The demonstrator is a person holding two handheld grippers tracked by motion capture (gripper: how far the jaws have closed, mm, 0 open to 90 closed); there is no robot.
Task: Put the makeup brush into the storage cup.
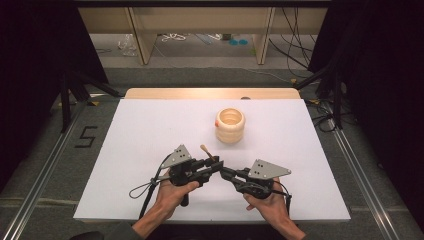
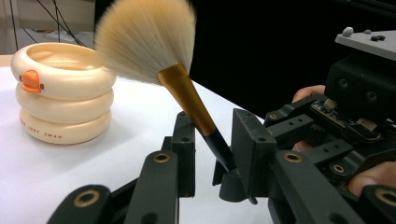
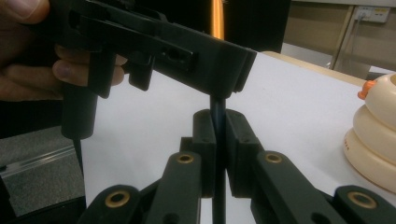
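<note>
A makeup brush (image 1: 205, 149) with pale bristles (image 2: 144, 42), a gold ferrule and a black handle (image 3: 218, 109) stands tilted over the white table, bristles up. My right gripper (image 1: 223, 171) (image 3: 218, 135) is shut on the lower end of the handle. My left gripper (image 1: 216, 164) (image 2: 217, 140) faces it from the left. Its jaws stand on either side of the handle higher up, with a gap showing on one side, so it is open. A cream ringed holder (image 1: 230, 125) (image 2: 63, 93) with an orange duck bill stands upright behind the brush.
The white table top (image 1: 150, 130) spreads wide to the left and right of the hands. The holder (image 3: 373, 135) stands a short way beyond the grippers. Past the table's far edge are wooden furniture legs (image 1: 142, 40) and cables on the floor.
</note>
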